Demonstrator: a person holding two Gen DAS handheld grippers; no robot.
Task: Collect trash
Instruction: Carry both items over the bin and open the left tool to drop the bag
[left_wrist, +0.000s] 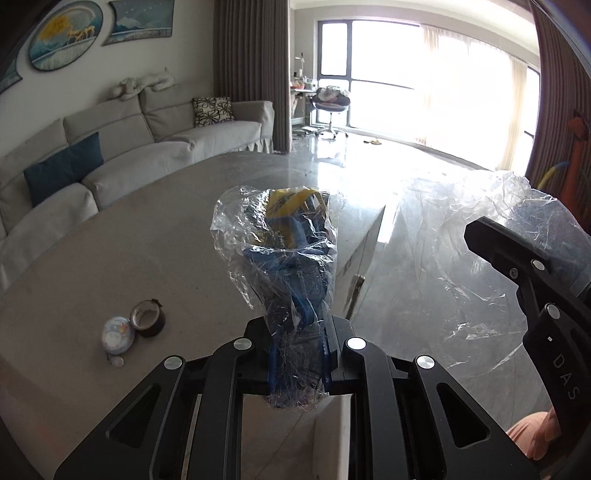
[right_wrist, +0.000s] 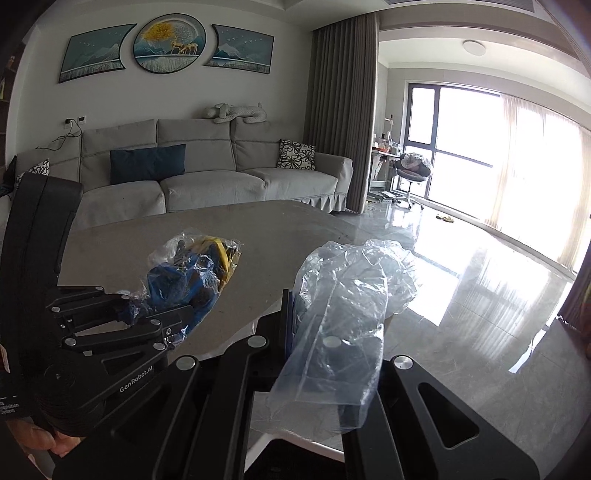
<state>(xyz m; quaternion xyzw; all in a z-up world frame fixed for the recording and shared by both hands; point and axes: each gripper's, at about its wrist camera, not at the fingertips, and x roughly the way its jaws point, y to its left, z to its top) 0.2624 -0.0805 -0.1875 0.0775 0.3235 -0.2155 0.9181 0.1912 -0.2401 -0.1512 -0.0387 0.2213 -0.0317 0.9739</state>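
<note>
My left gripper (left_wrist: 297, 354) is shut on a crumpled clear wrapper with blue and yellow inside (left_wrist: 284, 266), held upright above the grey table (left_wrist: 129, 236). The same wrapper (right_wrist: 192, 277) and left gripper (right_wrist: 147, 317) show at the left of the right wrist view. My right gripper (right_wrist: 314, 332) is shut on a large clear plastic bag (right_wrist: 351, 295), which drapes over its fingers past the table's edge. In the left wrist view the bag (left_wrist: 461, 236) hangs at the right, beside the right gripper's body (left_wrist: 535, 295).
A roll of dark tape (left_wrist: 147, 317) and a small round pastel object (left_wrist: 116, 336) lie on the table at the left. A grey sofa (right_wrist: 207, 177) stands behind the table. Glossy tiled floor (right_wrist: 480, 295) lies to the right, with a chair (right_wrist: 410, 173) by the window.
</note>
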